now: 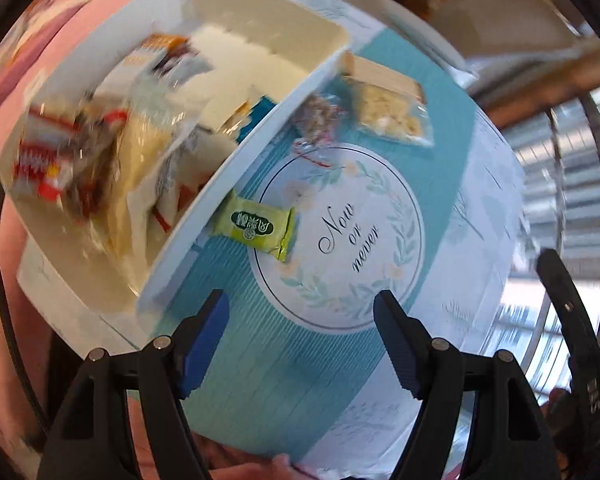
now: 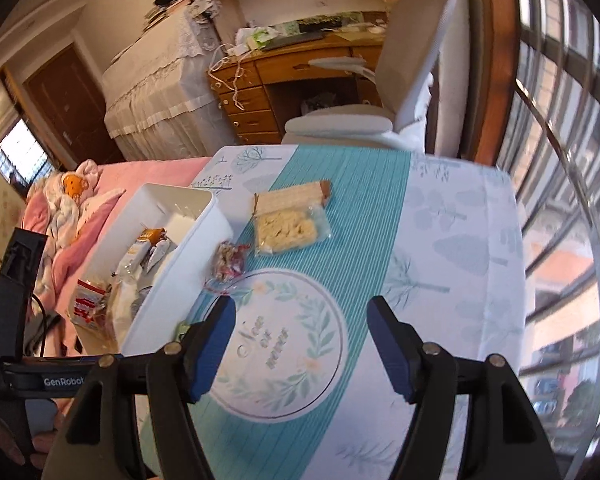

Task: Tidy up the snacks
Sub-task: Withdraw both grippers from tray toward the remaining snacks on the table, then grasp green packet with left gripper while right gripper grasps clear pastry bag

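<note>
White bin [image 1: 236, 160], left half of the left wrist view, already heaped with packets; blur hides which. More drops could spill the pile over the rim. Green packet [image 1: 260, 229] lies mid-frame, touching the bin wall, so a finger could wedge there or shove the bin. Left gripper [image 1: 300, 340] hangs wide, empty. Upper centre-right: small clear bag [image 1: 320, 120] and cracker bag [image 1: 392, 110], both crinkly, may slip or crush. Right gripper [image 2: 302, 344] wide, empty.
</note>
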`<state>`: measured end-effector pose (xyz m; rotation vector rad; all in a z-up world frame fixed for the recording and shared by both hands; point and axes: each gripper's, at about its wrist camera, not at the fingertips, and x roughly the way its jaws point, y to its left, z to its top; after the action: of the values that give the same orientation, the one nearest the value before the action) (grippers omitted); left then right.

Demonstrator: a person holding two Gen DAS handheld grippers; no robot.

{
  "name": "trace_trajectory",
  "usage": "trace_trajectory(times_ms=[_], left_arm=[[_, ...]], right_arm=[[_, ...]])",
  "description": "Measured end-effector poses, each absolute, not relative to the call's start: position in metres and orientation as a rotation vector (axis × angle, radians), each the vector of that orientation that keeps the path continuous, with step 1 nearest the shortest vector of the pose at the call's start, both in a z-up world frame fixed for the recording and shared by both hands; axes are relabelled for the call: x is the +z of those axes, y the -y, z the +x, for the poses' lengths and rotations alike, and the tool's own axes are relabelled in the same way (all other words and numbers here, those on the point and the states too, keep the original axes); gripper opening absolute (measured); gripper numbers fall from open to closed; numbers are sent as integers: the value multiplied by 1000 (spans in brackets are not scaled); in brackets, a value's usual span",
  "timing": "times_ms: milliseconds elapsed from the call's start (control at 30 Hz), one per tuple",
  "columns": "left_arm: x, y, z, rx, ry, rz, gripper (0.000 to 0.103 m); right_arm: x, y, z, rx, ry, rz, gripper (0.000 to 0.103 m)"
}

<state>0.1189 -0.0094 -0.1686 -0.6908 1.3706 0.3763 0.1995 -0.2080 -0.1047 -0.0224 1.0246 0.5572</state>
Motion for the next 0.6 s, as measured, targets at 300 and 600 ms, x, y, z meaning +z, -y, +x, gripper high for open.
trace_trajectory(times_ms=[300, 600], left_arm=[[-198, 9, 111, 637, -1266, -890, 75], [-230, 0, 110, 763, -1203, -948, 76]], right_arm=[[-111, 184, 248, 714, -903, -250, 69], [-147, 138, 271, 841, -782, -494, 70]])
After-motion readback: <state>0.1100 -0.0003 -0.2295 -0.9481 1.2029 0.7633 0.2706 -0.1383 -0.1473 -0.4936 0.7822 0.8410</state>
